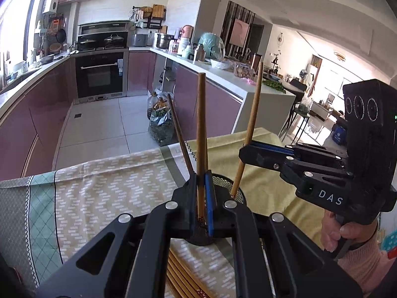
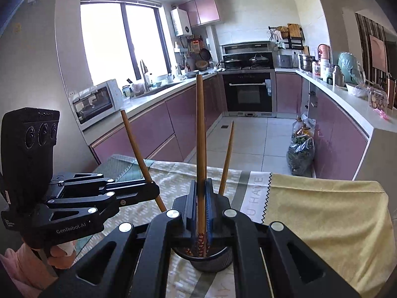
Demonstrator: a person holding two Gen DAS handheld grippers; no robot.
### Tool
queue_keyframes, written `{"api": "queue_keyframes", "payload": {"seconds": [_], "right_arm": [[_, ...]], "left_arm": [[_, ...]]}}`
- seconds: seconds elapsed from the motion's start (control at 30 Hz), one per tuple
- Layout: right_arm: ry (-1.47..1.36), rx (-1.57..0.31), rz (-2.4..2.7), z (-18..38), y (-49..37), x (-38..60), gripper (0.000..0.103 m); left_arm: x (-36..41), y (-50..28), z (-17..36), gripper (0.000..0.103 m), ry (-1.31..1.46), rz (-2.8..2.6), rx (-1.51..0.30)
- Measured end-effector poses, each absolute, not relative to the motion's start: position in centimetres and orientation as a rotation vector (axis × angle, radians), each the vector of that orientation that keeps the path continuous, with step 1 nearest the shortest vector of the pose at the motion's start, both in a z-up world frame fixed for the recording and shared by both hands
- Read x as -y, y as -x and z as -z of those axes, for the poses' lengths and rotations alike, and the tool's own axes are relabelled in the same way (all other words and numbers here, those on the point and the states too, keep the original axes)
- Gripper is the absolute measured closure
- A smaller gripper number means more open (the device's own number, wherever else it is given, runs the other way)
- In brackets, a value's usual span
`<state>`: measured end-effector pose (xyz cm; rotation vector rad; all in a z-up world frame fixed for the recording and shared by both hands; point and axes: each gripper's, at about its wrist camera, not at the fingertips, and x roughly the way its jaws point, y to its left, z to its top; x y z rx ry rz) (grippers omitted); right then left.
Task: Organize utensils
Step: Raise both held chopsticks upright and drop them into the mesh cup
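My left gripper point(image 1: 201, 176) is shut on a light wooden chopstick point(image 1: 201, 136) that stands upright, its lower end over the black mesh holder point(image 1: 232, 186). A darker chopstick point(image 1: 178, 129) leans in the holder to its left. My right gripper point(image 1: 244, 152) comes in from the right, shut on another chopstick point(image 1: 253, 124) whose tip dips at the holder's rim. In the right wrist view, the right gripper point(image 2: 201, 183) clamps its chopstick point(image 2: 201, 149) over the holder point(image 2: 206, 260). The left gripper point(image 2: 152, 190) holds a slanted chopstick point(image 2: 139, 154), and a third chopstick point(image 2: 227, 159) leans right.
Several more chopsticks point(image 1: 183, 278) lie on the patterned tablecloth point(image 1: 111, 193) beneath the left gripper. A yellow cloth point(image 2: 322, 218) covers the table's right side. Beyond the table edge lie a tiled floor, purple cabinets and bags of greens point(image 1: 161, 129).
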<state>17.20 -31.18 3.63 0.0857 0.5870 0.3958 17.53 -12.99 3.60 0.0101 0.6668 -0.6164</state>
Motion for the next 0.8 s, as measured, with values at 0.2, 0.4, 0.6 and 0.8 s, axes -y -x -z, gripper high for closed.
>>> {"api": "queue_keyframes", "payload": {"seconds": [0.2, 0.4, 0.6, 0.8], "right_arm": [[-0.068, -0.675, -0.381, -1.6, -18.3, 30.5, 0.097], [-0.089, -0.701, -0.363, -0.3, -19.2, 30.4, 0.097], [-0.103, -0.702, -0.353, 0.0, -19.0, 30.4, 0.094], [-0.111, -0.683, -0.361, 0.0, -18.0, 30.7, 0.094]], "left_arm": [[13.4, -19.1, -1.5, 0.096, -0.028, 0.605, -0.726], [13.9, -20.6, -1.0, 0.095, -0.019, 0.581, -0.755], [13.6, -20.8, -0.3, 0.087, -0.009, 0.565, -0.758], [11.9, -19.0, -0.5, 0.080, -0.007, 0.512, -0.705]]}}
